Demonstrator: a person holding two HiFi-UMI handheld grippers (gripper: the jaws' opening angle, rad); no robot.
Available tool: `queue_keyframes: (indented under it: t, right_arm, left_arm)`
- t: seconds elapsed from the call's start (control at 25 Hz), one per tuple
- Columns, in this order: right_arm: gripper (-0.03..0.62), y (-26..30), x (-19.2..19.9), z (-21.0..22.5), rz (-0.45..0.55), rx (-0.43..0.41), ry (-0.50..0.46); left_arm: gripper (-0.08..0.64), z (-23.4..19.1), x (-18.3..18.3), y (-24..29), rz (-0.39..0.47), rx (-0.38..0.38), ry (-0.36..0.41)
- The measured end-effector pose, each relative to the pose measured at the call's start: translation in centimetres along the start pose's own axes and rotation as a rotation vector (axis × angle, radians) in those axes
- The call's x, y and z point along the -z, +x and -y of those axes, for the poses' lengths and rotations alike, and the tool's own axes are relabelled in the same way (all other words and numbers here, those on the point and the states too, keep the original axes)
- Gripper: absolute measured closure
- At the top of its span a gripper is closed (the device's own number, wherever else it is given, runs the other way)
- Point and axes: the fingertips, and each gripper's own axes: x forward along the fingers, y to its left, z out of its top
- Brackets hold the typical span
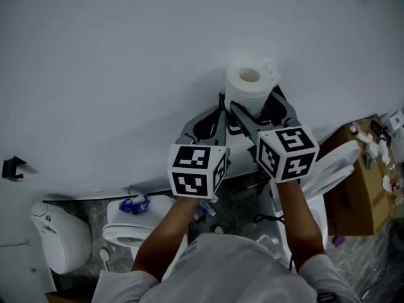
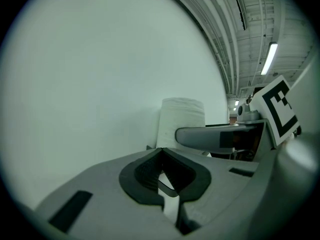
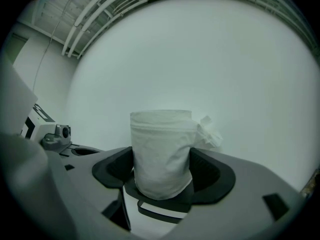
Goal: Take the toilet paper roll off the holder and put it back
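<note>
A white toilet paper roll [image 1: 250, 86] stands upright against the white wall, its hollow core facing up. My right gripper [image 1: 257, 108] is shut on it, one jaw on each side. In the right gripper view the roll [image 3: 162, 151] fills the space between the dark pads, and a torn end hangs off its right side. My left gripper [image 1: 207, 124] is just left of the roll, shut and holding nothing. In the left gripper view its pads [image 2: 150, 171] meet, with the roll [image 2: 181, 118] and the right gripper's jaw beyond them. A small black holder [image 1: 12, 167] sits on the wall far left.
Below me on the floor are a white toilet [image 1: 129, 225] with a blue item on it, another white fixture [image 1: 60, 235] to its left, and a raised toilet lid [image 1: 332, 166] to the right. A cardboard box [image 1: 361, 188] of small items stands at the right edge.
</note>
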Motion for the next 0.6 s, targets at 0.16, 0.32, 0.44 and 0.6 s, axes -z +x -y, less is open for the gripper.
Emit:
queue_keyframes:
  t: [0.16,0.32,0.44,0.6]
  right_arm:
    - [0.242,0.40,0.52,0.18,-0.024,0.000,-0.001]
    - [0.241,0.51,0.69,0.35,-0.031,0.001,-0.008]
    - [0.242,0.50,0.70,0.33,-0.030,-0.005,-0.005]
    - [0.242,0.36,0.83,0.20,-0.029,-0.010,0.021]
  left_arm:
    - [0.555,-0.14,-0.02,0.41,-0.002,-0.002,0.000]
    - [0.555,0.00,0.13,0.80,-0.006,-0.002,0.002]
    - [0.555,0.31,0.12,0.86,-0.007,0.001,0.005]
    - [0.555,0.44,0.21,0.48,-0.009,-0.002,0.007]
